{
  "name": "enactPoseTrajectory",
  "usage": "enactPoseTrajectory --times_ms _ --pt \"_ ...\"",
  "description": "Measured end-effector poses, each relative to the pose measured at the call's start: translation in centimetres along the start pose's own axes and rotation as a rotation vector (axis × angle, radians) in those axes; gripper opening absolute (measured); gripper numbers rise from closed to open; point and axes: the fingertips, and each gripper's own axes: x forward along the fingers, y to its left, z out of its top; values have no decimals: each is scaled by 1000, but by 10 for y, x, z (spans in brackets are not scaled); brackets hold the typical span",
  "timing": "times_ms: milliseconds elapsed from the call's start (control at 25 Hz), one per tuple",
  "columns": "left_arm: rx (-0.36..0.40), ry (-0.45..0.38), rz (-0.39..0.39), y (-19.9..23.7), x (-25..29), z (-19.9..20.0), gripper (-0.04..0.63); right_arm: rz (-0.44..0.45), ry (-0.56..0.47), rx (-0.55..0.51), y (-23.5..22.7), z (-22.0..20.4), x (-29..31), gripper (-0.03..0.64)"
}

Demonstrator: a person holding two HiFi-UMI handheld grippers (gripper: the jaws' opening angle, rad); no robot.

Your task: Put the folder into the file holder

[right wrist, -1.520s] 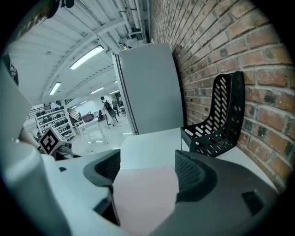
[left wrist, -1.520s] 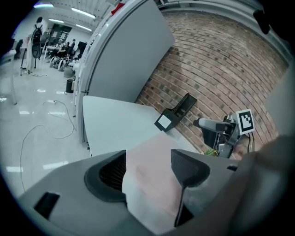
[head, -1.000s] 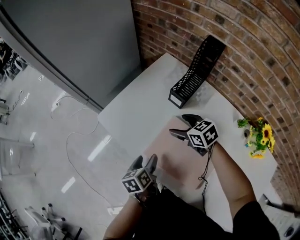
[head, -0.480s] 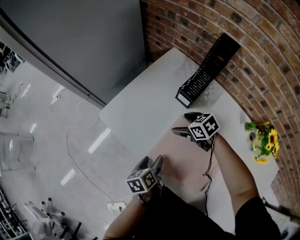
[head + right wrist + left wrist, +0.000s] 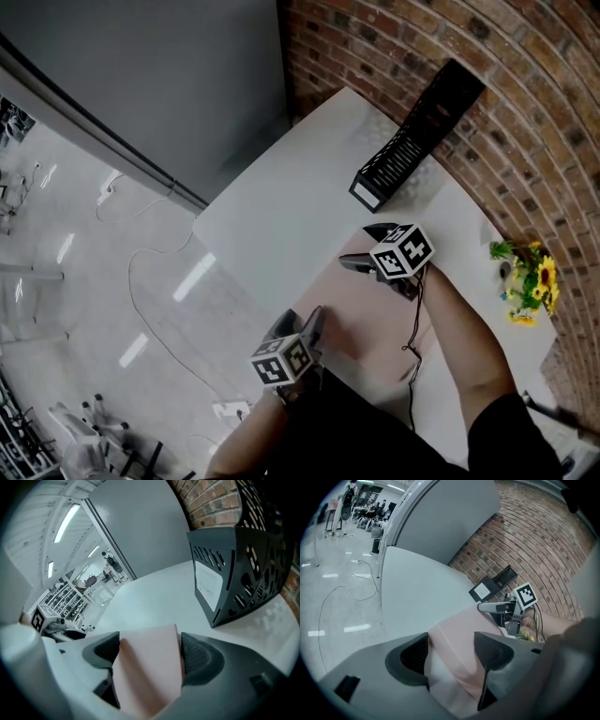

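Note:
A pale pink folder lies flat on the white table. My left gripper sits at its near-left edge, jaws apart, with the folder passing between them. My right gripper is at the folder's far corner, also open, and the pink sheet fills the gap between its jaws. The black mesh file holder stands tilted against the brick wall beyond the right gripper, apart from the folder; it shows close in the right gripper view and far off in the left gripper view.
A brick wall borders the table's far side. Yellow flowers stand at the right by the wall. The table's left edge drops to a glossy floor with a loose cable. A grey partition rises behind.
The head view has shifted a little. Both grippers stay at the folder's edges, jaws apart; the right one sits slightly nearer the file holder.

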Motion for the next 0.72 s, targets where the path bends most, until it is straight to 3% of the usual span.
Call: enactPoseTrajectory --times_ms 200,720 --pt "16 -17 0 -2 -5 7 296 -15 -37 -15 4 7 -9 417" --pt "218 -237 -13 -56 -50 79 296 -58 -320 -59 31 69 -96 427"
